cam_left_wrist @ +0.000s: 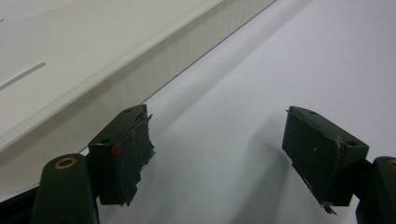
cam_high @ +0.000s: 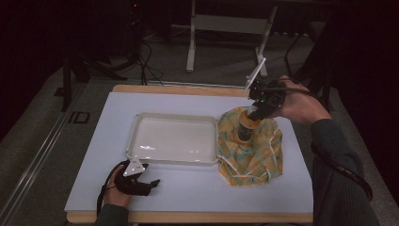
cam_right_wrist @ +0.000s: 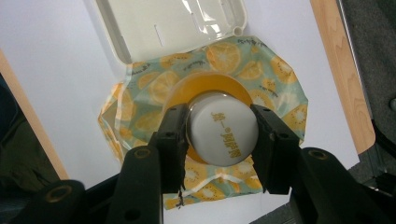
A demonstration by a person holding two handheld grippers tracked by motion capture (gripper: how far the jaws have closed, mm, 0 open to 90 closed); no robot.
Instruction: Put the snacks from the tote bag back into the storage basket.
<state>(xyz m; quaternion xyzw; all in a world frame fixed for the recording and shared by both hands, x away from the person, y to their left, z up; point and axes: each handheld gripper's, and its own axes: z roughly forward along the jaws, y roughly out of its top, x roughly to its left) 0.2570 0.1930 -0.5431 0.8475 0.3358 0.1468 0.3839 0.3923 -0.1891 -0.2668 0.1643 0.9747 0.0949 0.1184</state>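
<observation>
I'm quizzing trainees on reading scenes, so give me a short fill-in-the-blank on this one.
1. The right gripper is shut on the white cap of a ____.
2. The bottle stands on a cloth printed with ____ slices.
3. The left gripper, its jaws ____, rests beside the white tray.

Missing words: bottle; orange; open

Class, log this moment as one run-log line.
right hand-held gripper: shut on bottle over fruit-print cloth | left hand-held gripper: open, idle beside white tray
</observation>
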